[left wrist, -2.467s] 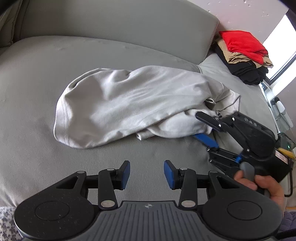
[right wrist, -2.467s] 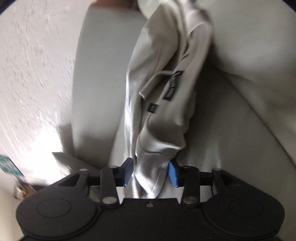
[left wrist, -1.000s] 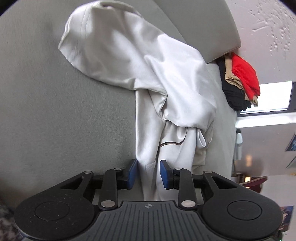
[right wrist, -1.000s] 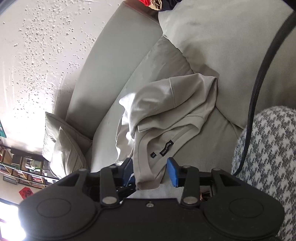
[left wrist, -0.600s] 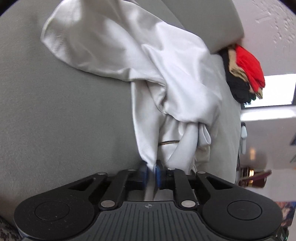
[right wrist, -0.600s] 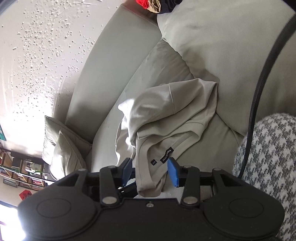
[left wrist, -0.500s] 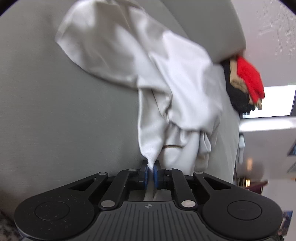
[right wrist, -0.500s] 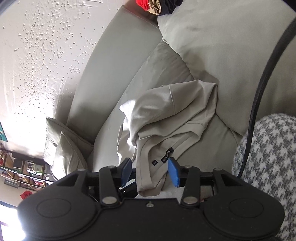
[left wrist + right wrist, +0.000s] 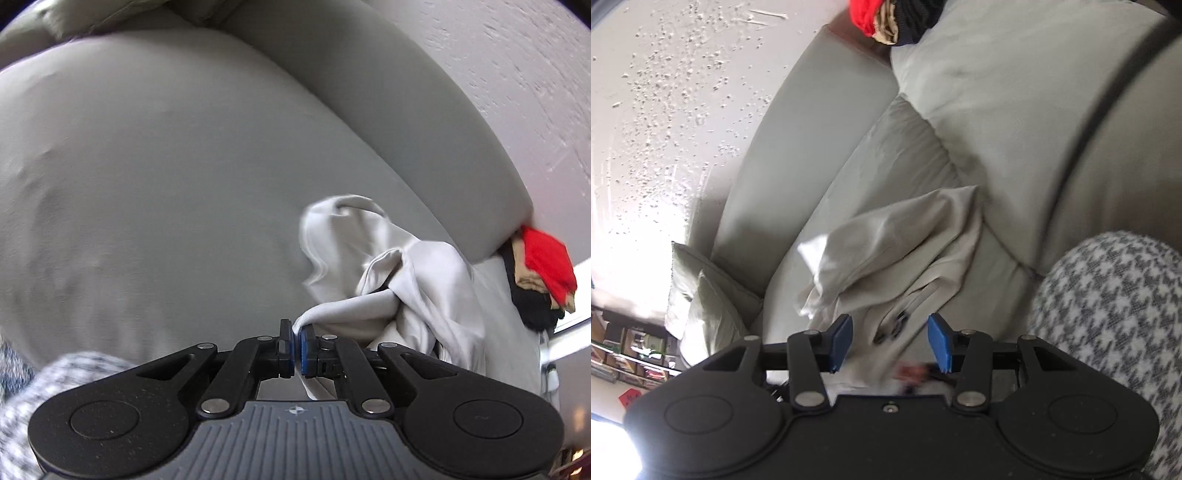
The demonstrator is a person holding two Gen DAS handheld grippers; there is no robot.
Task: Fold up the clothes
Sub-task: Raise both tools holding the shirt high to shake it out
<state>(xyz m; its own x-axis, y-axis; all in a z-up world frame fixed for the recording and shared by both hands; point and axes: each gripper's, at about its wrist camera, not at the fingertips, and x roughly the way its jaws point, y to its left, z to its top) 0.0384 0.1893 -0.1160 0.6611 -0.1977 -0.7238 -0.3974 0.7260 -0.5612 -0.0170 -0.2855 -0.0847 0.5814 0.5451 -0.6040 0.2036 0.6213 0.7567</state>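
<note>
Left claw (image 9: 296, 341) clamped on an edge of the pale grey shirt (image 9: 399, 288), the rest bunched on the sofa seat (image 9: 166, 192) near the backrest. Right claw (image 9: 890, 341) standing half open, pads clear of the cloth, collar area with its dark labels lying between them. Best done, judging by the bunching: draw the pinched edge outward low over the cushion, close on the collar side before lifting, then spread flat. Counted: one shirt in hand, one stack of folded clothes (image 9: 543, 273) at the sofa's end, two claws.
</note>
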